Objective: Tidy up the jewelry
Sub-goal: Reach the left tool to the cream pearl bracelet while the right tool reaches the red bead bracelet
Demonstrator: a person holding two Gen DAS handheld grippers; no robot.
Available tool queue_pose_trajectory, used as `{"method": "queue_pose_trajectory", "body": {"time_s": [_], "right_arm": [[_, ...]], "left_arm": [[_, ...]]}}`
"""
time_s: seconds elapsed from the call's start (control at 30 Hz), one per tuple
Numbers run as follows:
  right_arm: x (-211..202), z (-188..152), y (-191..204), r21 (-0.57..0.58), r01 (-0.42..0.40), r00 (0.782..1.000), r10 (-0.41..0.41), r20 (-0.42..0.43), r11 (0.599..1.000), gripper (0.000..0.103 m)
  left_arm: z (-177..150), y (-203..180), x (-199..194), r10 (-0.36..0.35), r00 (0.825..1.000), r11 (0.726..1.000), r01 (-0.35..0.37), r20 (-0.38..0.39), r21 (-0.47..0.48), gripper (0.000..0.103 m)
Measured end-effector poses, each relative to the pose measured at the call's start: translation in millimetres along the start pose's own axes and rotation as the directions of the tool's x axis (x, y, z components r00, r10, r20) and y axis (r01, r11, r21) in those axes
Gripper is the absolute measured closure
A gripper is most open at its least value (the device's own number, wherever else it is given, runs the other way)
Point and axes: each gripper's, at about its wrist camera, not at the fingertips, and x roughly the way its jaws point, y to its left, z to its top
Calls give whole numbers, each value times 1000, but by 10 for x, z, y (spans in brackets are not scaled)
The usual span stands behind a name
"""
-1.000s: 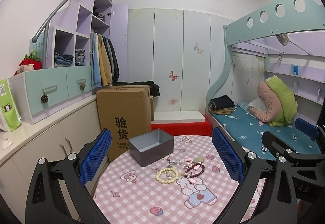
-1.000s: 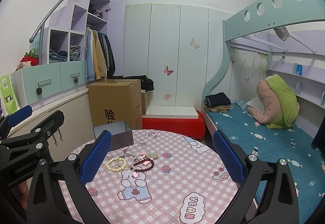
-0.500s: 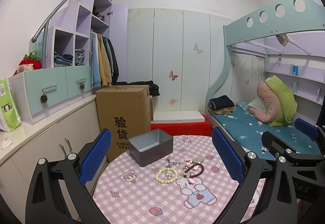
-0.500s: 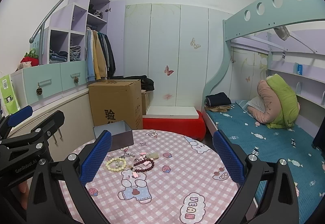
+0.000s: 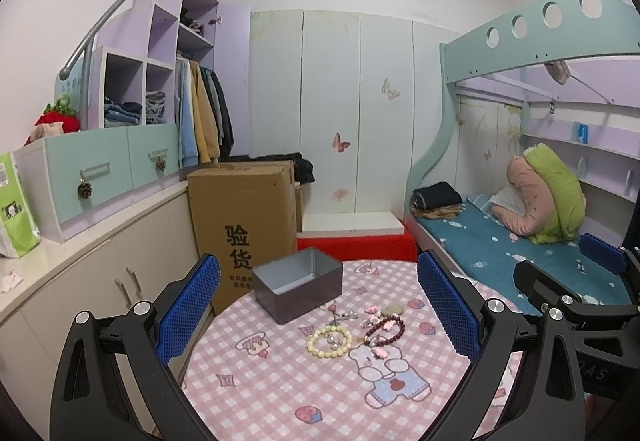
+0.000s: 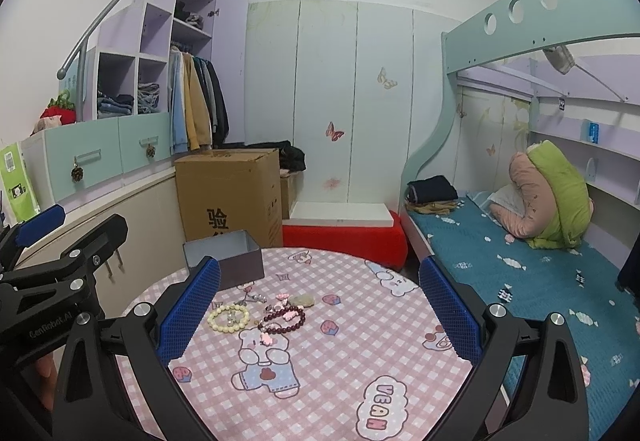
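Note:
On the round table with a pink checked cloth (image 5: 280, 393) (image 6: 360, 321) lies a small heap of jewelry: a cream bead bracelet (image 5: 329, 340) (image 6: 228, 316), a dark red bead bracelet (image 5: 385, 328) (image 6: 281, 321), small pink clips and silver pieces. An open grey metal box (image 5: 298, 283) (image 6: 224, 259) stands behind them, empty as far as I see. My left gripper (image 5: 318, 311) hovers open above the near table. My right gripper (image 6: 319, 311) is open too, to the right of the jewelry. Both hold nothing.
A tall cardboard box (image 5: 244, 217) stands on the floor behind the table. Cabinets and a counter (image 5: 80, 253) run along the left. A bunk bed (image 6: 520, 261) with a blue sheet fills the right. A red bench (image 6: 344, 237) sits behind the table.
The views have shifted only very slightly. The jewelry and the box lie as before, and both grippers stay open.

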Motion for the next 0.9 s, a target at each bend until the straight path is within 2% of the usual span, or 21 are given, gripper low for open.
{"method": "queue_pose_trajectory", "body": {"time_s": [0.27,0.4,0.47,0.53,0.6,0.7,0.8,0.9], "right_arm": [[288,-204,-23,2,3,996,-3,-89,1000,6],[461,-318,-51,9,9,990,-8,-140,1000,6],[561,-386,-69,12,11,986,-9,-168,1000,6],[663,-450,-71,10,14,980,-12,-196,1000,6],[772,-519,-84,9,15,974,-13,-228,1000,6],[965,-601,-118,13,19,961,-14,-277,1000,6],[1151,-686,-145,12,19,948,-15,-319,1000,6],[1303,-750,-170,7,22,935,-18,-355,1000,6]], "left_arm": [[-252,18,361,25,996,999,-21,-91,41,7],[-403,29,516,29,994,999,-24,-103,44,7],[-486,32,626,11,992,999,-5,-124,49,7],[-569,40,746,-37,987,998,44,-159,42,7],[-676,80,911,-80,971,996,84,-223,7,7],[-816,124,1167,-87,941,996,78,-326,-39,7],[-947,154,1390,-68,917,997,52,-393,-51,7],[-1062,214,1656,-46,874,997,12,-484,-75,7]]}}
